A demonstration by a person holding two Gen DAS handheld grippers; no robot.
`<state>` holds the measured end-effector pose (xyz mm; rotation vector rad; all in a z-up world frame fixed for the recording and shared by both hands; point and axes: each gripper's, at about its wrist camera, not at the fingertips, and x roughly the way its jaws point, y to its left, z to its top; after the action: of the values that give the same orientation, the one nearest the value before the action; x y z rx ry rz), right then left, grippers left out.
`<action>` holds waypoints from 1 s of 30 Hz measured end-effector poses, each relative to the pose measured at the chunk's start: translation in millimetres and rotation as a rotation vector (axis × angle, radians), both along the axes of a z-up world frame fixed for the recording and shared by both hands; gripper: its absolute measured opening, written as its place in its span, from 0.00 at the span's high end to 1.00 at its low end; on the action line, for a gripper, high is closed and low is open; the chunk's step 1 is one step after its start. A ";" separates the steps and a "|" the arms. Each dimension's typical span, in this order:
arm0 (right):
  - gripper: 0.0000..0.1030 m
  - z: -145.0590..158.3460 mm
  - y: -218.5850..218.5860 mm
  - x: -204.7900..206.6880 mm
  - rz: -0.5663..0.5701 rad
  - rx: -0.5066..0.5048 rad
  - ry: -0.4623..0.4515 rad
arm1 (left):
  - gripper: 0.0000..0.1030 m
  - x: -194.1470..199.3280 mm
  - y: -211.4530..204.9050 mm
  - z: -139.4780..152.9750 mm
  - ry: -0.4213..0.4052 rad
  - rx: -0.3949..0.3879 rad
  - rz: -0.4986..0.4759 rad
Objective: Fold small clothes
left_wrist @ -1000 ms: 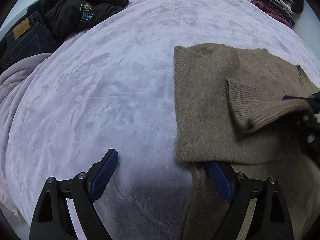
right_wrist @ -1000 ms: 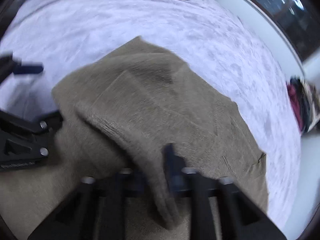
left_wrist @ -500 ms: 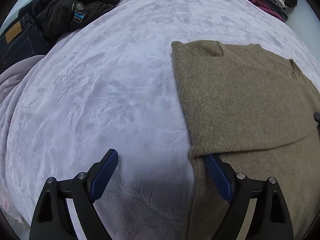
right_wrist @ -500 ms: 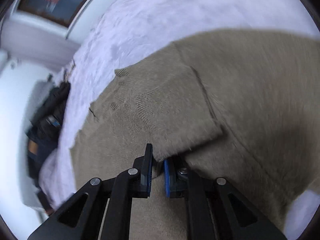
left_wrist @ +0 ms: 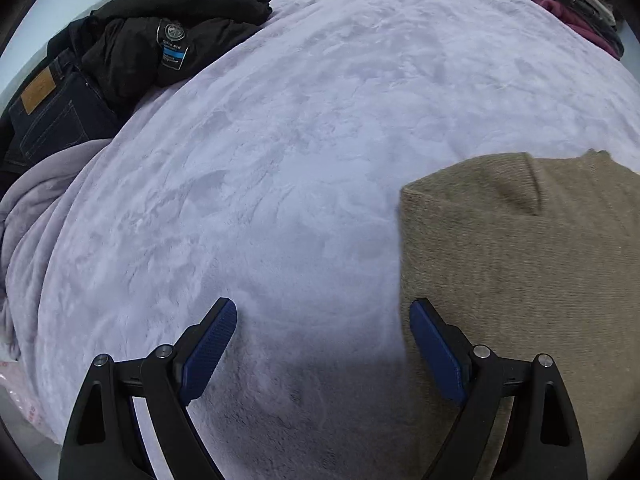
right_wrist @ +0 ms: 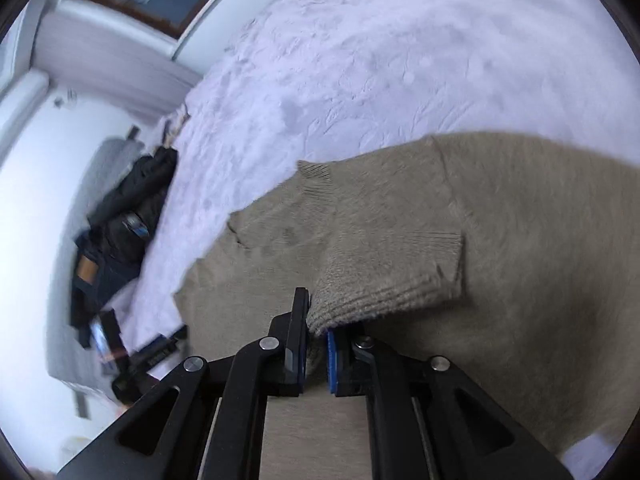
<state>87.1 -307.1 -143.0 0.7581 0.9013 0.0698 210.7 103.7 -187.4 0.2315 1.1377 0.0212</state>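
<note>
With the right hand-held gripper (right_wrist: pixel 316 354) clamped on only the cuff (right_wrist: pixel 384 292) of the sweater (right_wrist: pixel 520 260) on the bed (right_wrist: pixel 400 60), and the left (left_wrist: pixel 322 344) apart and empty, the sleeve could slip free or drag the fold askew.

I see a pale lilac plush blanket (left_wrist: pixel 320 128) covering the bed, mottled with lighter and darker brushed patches. On it lies a khaki-brown knit sweater (left_wrist: pixel 520 272), plain in the body, with ribbed stripes along the cuff (right_wrist: pixel 384 292) and collar (right_wrist: pixel 316 176). Both grippers are black with dark blue textured pads (left_wrist: pixel 208 352) and silver pins. At the bed's far left corner sit a black jacket (left_wrist: pixel 160 40) with a round grey badge and a blue-striped tag, and dark navy jeans (left_wrist: pixel 52 120) with a tan patch. At the far right corner, a pile of clothes (left_wrist: pixel 576 8) shows maroon, navy, olive and cream.
</note>
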 end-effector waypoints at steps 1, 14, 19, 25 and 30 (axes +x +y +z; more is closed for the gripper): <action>0.90 -6.9 -2.2 1.0 0.003 -0.032 0.044 | 0.12 1.9 6.4 0.4 0.020 -0.034 0.014; 0.74 -20.3 5.4 -51.3 0.009 0.153 0.078 | 0.51 42.8 -15.2 6.7 0.189 -0.439 -0.155; 0.74 -19.5 16.2 -56.3 0.022 0.186 0.068 | 0.91 45.3 -5.7 24.8 0.124 -0.453 -0.148; 0.74 -18.8 23.9 -57.8 0.040 0.173 0.071 | 0.89 45.3 16.0 -2.1 0.128 -0.492 -0.121; 0.74 -24.0 32.3 -58.0 0.052 0.149 0.096 | 0.38 25.7 4.5 20.3 0.050 -0.299 -0.078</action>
<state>29.1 -274.8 -167.0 0.8829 1.0153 0.1487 236.4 108.1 -167.1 0.0102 1.1647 -0.2231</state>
